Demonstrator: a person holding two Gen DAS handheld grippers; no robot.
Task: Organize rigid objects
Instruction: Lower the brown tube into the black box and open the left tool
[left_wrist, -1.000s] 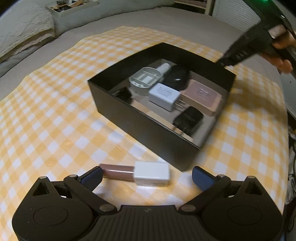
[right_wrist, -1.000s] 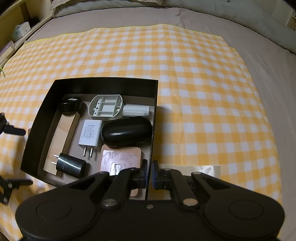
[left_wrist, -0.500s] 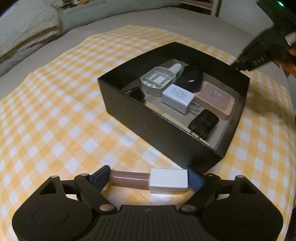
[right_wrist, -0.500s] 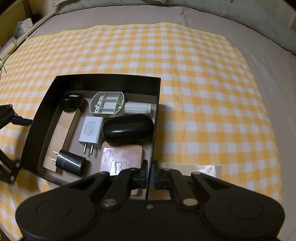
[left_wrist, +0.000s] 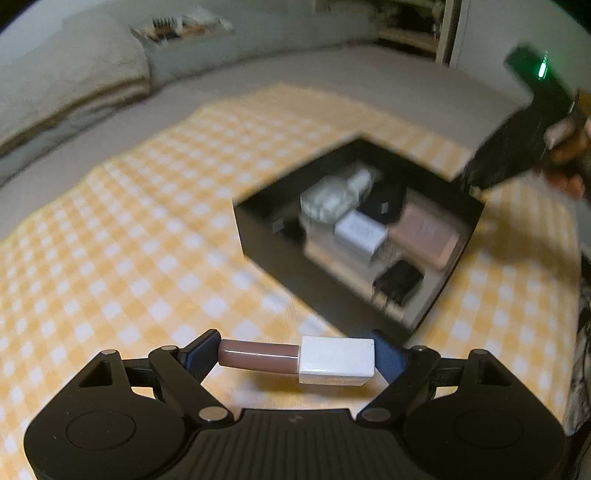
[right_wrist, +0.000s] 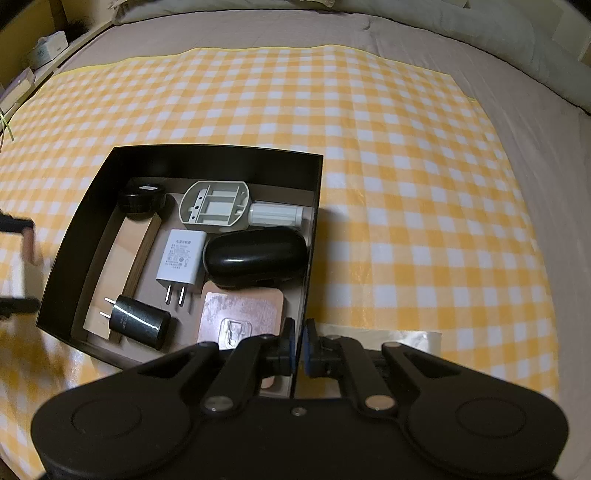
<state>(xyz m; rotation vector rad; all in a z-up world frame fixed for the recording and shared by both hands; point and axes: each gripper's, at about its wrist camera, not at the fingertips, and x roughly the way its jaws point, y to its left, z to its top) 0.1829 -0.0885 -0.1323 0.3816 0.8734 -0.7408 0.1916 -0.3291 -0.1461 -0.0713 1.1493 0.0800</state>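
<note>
Left gripper (left_wrist: 295, 356) clamps a lip gloss tube (left_wrist: 297, 359) end to end, held crosswise above the yellow checked cloth (left_wrist: 129, 258): glossy brown-mauve barrel on the left, square white cap on the right. Right gripper (right_wrist: 297, 349) is pinched on the near wall of the black box (right_wrist: 221, 153), one pad on each side. Inside the box: white charger (right_wrist: 181, 256), black cylindrical charger (right_wrist: 138, 325), black oval case (right_wrist: 255, 256), pink flat case (right_wrist: 242, 314), grey plastic bracket (right_wrist: 216, 206)

Dim warm light, left-wrist motion blur
</note>
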